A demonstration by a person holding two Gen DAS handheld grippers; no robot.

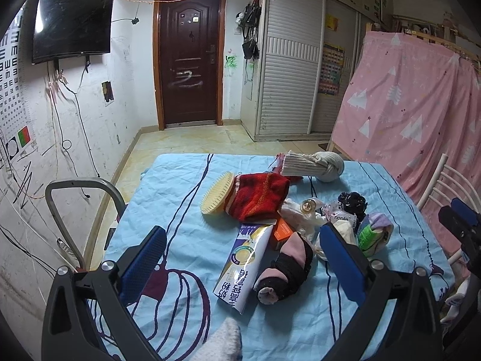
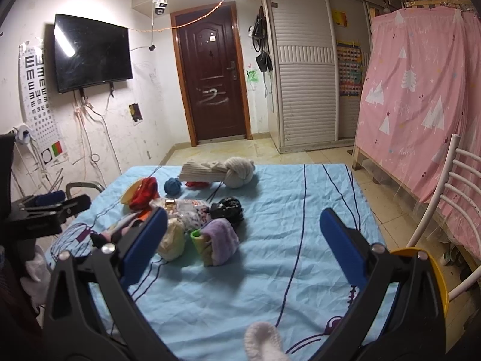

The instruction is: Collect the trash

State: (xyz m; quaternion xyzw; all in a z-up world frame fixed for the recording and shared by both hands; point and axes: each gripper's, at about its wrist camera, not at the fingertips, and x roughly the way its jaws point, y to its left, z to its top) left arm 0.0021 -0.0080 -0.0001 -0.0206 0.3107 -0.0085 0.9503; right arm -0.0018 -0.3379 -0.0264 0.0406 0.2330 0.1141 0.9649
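A pile of clutter lies on the blue tablecloth (image 1: 186,186). In the left wrist view I see a white and purple carton (image 1: 245,266), an orange box (image 1: 282,231), crumpled white wrappers (image 1: 303,215), a small bottle (image 1: 308,206), a rolled pink and black sock (image 1: 285,270), a red cloth (image 1: 258,198) and a yellow brush (image 1: 217,192). My left gripper (image 1: 243,258) is open above the carton and sock. My right gripper (image 2: 243,240) is open and empty, above the cloth just right of a purple and green roll (image 2: 218,240). The right gripper also shows at the left view's right edge (image 1: 460,225).
A cream knotted rope bundle (image 1: 315,164) lies at the table's far side, with a blue yarn ball (image 2: 173,186) near it. A black scrunchie (image 2: 228,207) sits mid-pile. A white metal chair (image 2: 451,186) stands right, a grey chair (image 1: 81,198) left. A yellow rim (image 2: 433,270) shows lower right.
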